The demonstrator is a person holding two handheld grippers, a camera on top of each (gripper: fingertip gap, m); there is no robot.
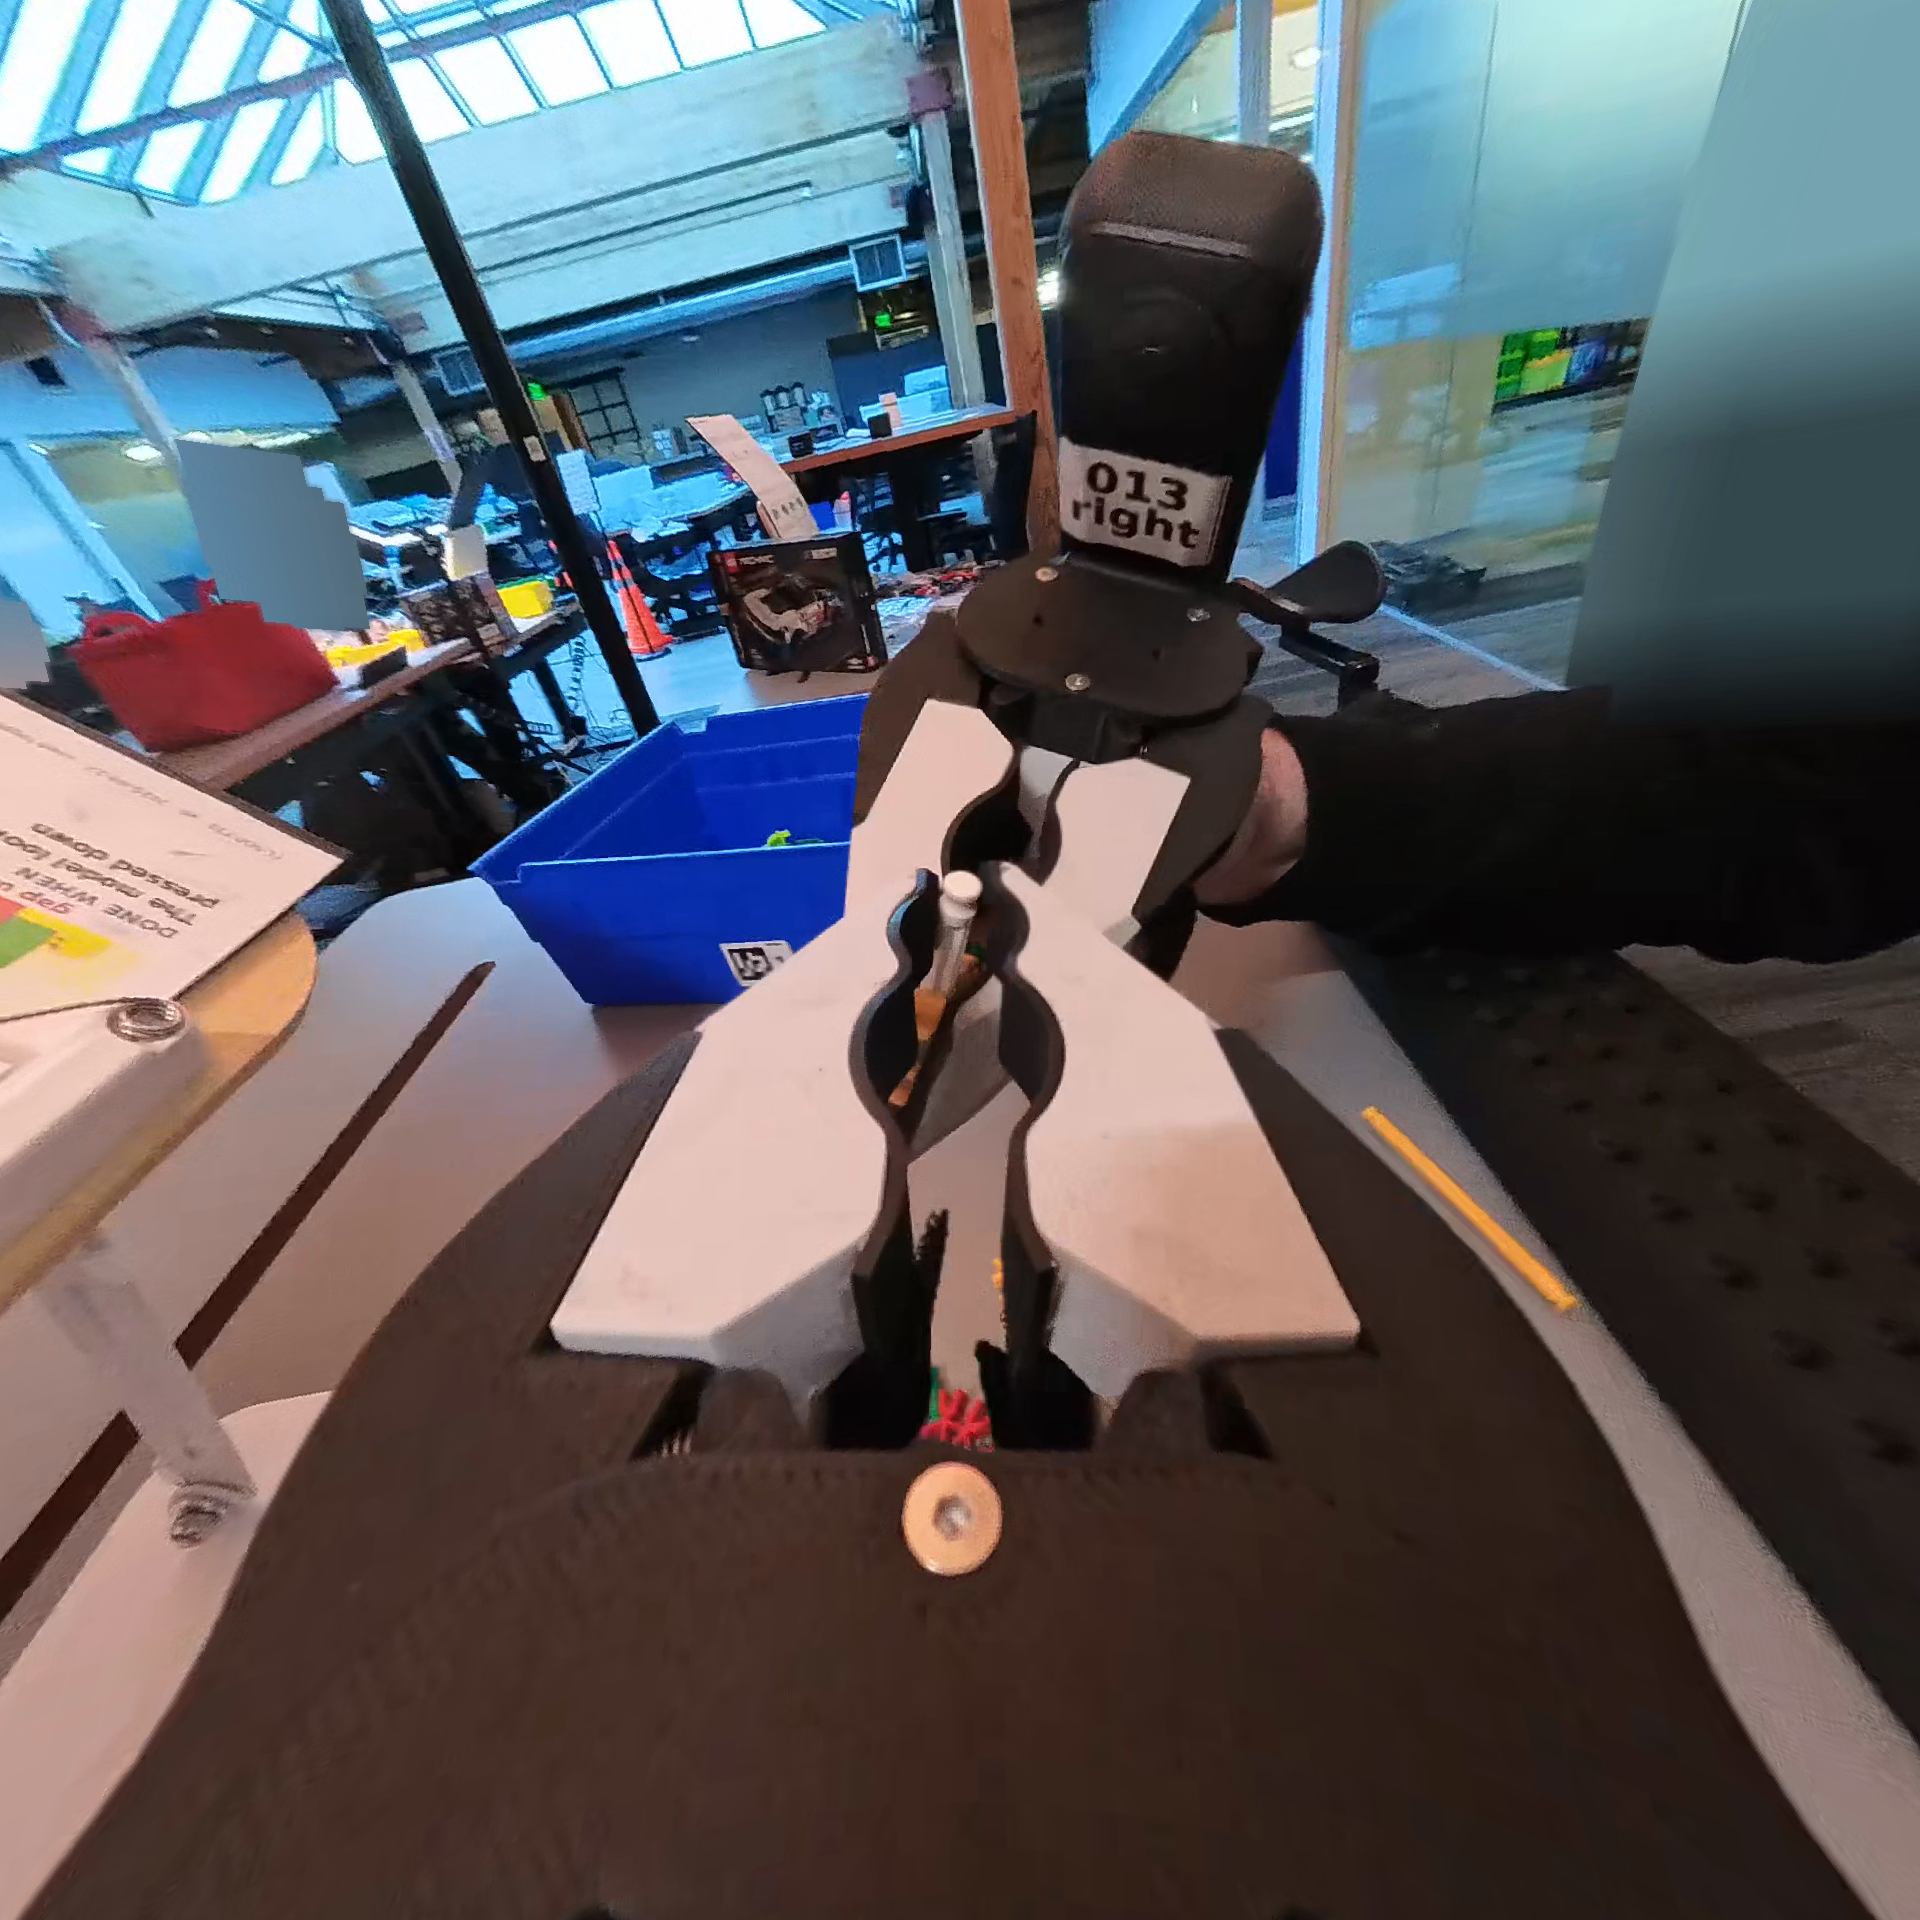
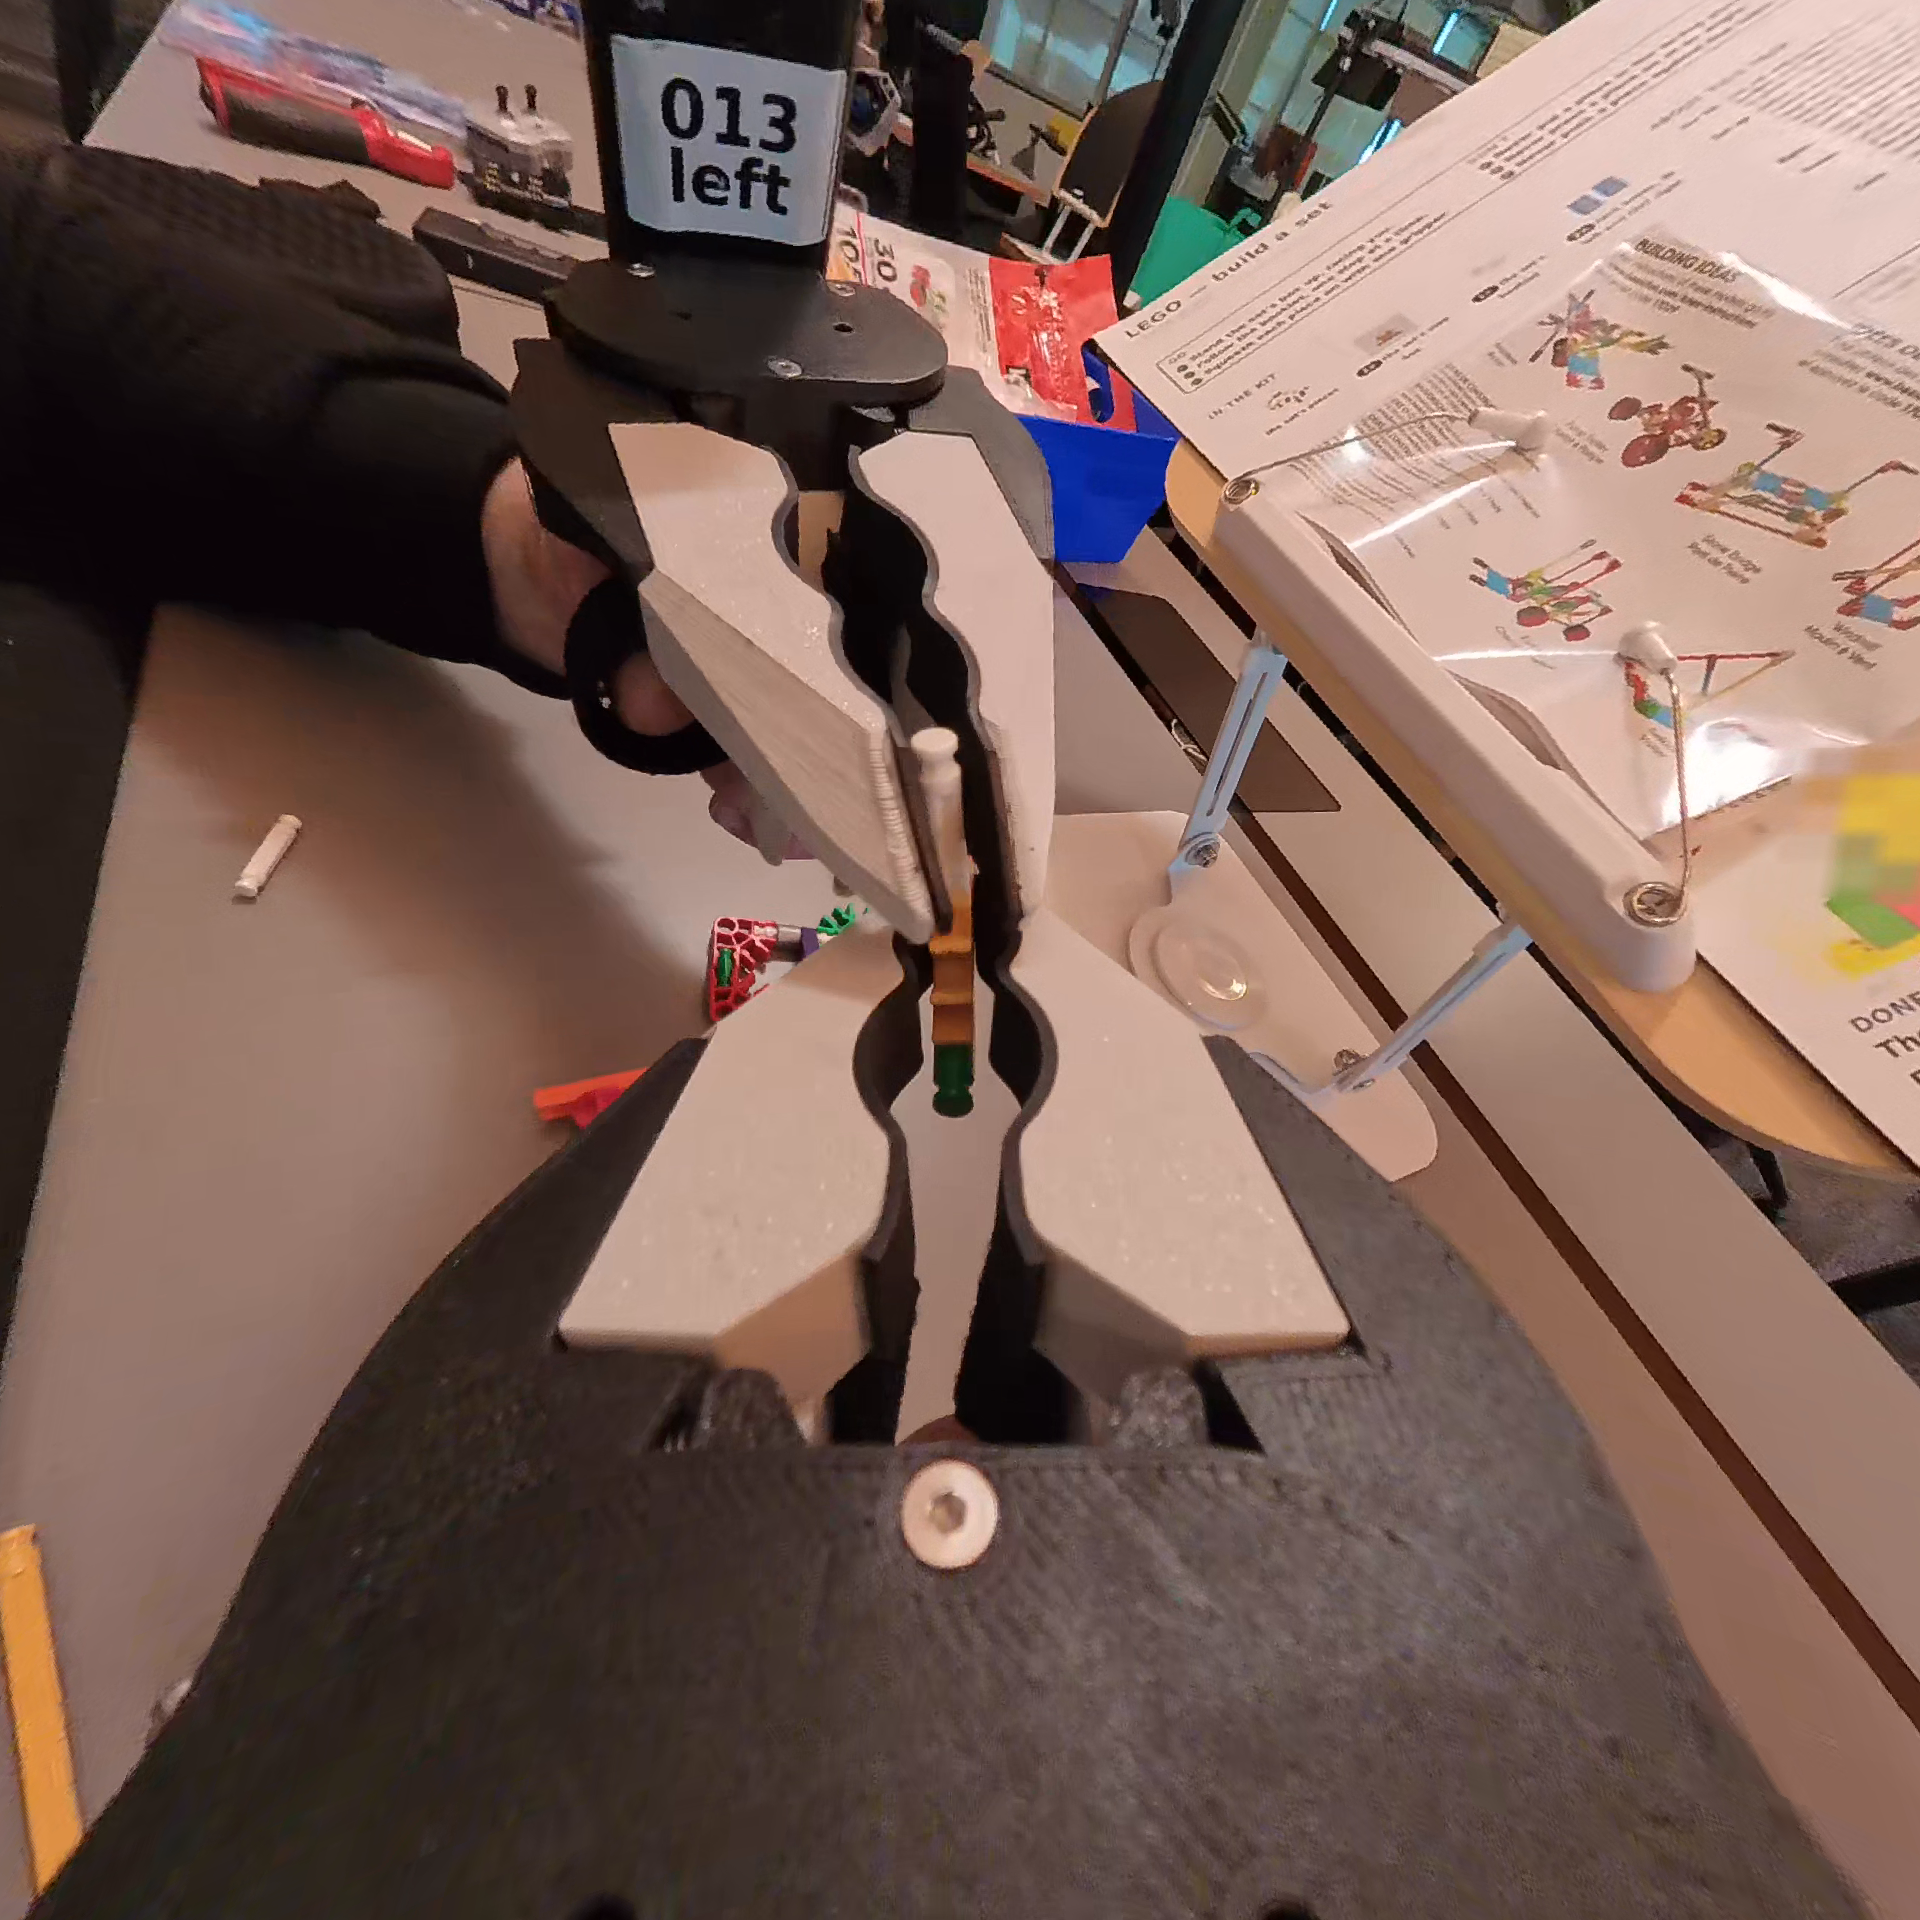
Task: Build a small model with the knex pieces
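My left gripper (image 1: 961,894) is shut on a short white rod (image 1: 956,920), held up above the grey table (image 1: 436,1091). An orange connector (image 2: 951,987) sits on the rod's lower end, with a green rod (image 2: 951,1081) plugged in beyond it. My right gripper (image 2: 961,940) meets the left one tip to tip, its fingers closed around the orange connector. In the right wrist view the left gripper (image 2: 966,909) comes in from above with the white rod (image 2: 935,800) between its fingers. In the left wrist view the right gripper (image 1: 1003,862) faces me, a hand in a black sleeve behind it.
A blue bin (image 1: 644,894) stands behind the grippers. A stand with an instruction sheet (image 2: 1558,520) is beside them. On the table lie a loose white rod (image 2: 268,854), a yellow rod (image 2: 36,1683), an orange piece (image 2: 582,1091) and a red-and-green cluster of pieces (image 2: 748,956). A black perforated mat (image 1: 1662,1143) lies beside the table. Across from one pair of fingers to the other is roughly 5 cm.
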